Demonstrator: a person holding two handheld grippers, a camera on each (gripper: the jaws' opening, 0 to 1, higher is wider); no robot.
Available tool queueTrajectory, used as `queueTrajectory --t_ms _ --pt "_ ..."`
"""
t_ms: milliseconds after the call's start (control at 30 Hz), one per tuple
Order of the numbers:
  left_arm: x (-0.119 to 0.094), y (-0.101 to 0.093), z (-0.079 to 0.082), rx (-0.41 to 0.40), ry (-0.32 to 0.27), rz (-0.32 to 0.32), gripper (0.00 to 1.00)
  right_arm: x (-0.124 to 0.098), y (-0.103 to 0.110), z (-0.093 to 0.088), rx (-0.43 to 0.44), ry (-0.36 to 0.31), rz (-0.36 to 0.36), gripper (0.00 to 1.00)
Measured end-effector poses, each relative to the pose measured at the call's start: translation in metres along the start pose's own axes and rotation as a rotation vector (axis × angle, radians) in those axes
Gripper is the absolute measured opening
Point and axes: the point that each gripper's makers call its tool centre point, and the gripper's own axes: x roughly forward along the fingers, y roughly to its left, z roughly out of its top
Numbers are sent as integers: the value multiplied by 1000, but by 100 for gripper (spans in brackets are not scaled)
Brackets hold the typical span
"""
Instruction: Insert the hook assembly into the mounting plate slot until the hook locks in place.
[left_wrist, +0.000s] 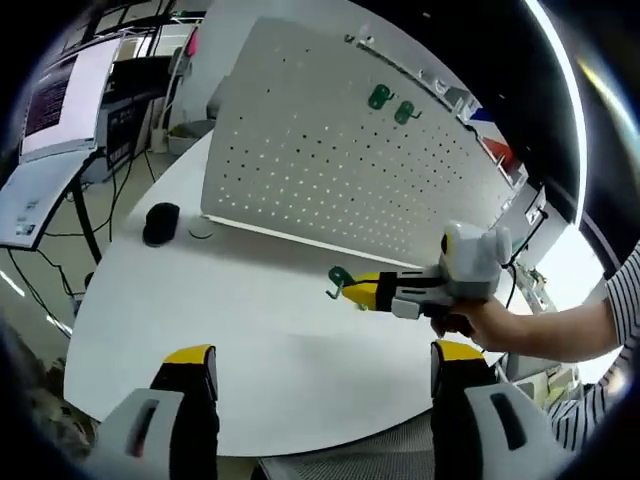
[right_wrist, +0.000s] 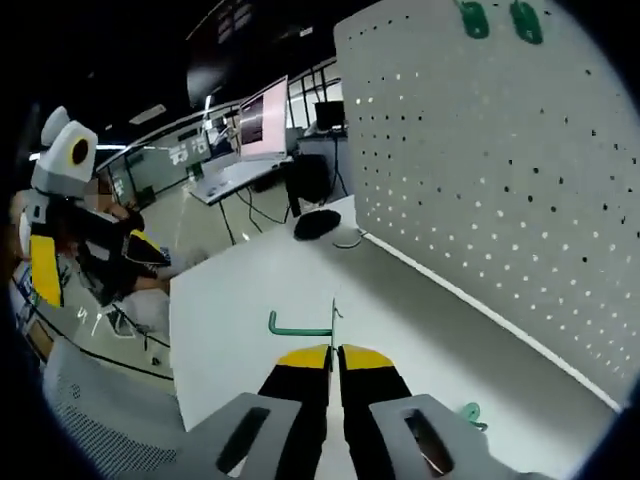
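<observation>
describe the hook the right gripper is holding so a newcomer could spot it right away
Start at the big white pegboard standing on the white table. In front of it, the right gripper has its yellow-tipped jaws shut on a green hook. Unlike the two green hooks already mounted high on the board, this one is off the board, clamped between the jaws.

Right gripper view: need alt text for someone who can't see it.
The right gripper, fingers shut on a green hook, is held above a white table. A white pegboard stands to the right with two green hooks mounted near its top.
</observation>
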Motion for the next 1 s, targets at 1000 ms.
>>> queueTrajectory --t_ms 1000 --pt "30 -93 43 -82 -29 -254 53 -84 49 57 224 -324 37 0"
